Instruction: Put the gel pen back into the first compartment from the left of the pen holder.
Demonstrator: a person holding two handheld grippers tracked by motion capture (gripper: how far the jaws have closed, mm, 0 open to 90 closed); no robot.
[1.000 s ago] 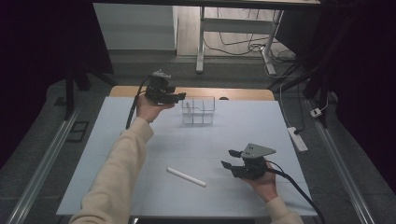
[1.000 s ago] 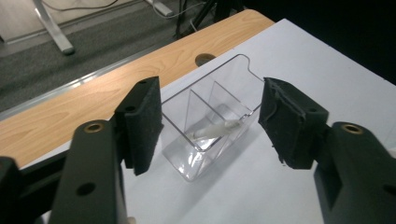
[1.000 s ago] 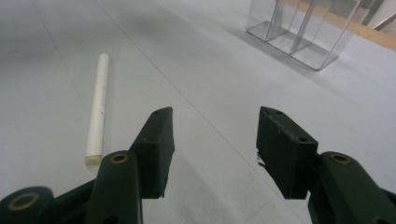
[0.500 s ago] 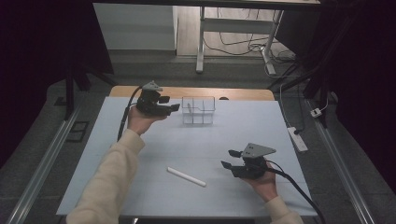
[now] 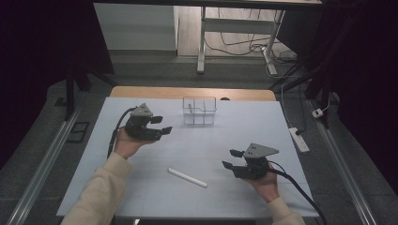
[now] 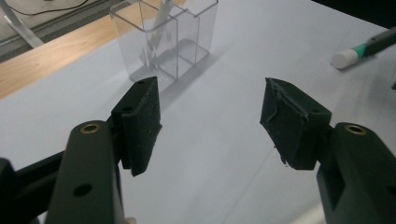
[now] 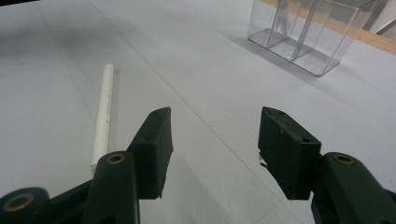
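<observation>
A white tube (image 5: 187, 177) lies flat on the pale mat (image 5: 141, 197), near its front middle. A clear plastic box (image 5: 199, 111) with compartments stands at the back; a white stick (image 5: 189, 108) leans in its left compartment. My left gripper (image 5: 165, 124) hovers left of the box, pointing right, open and empty. In the left gripper view the box (image 6: 163, 42) and stick (image 6: 161, 14) sit beyond my left gripper (image 6: 210, 109). My right gripper (image 5: 229, 158) rests low, right of the tube, pointing left. Its jaws have just opened a little further with nothing between them. The tube (image 7: 103, 112) lies left of my right gripper (image 7: 215, 135).
A wooden table edge (image 5: 141, 92) shows behind the mat. A white power strip (image 5: 298, 139) lies on the floor off the mat's right side. A white-tipped green thing (image 6: 348, 57) lies far right in the left gripper view; I cannot tell what it is.
The left hand has drawn back from beside the clear box, toward the near left, and sunk lower. The right hand and the tube have stayed put.
</observation>
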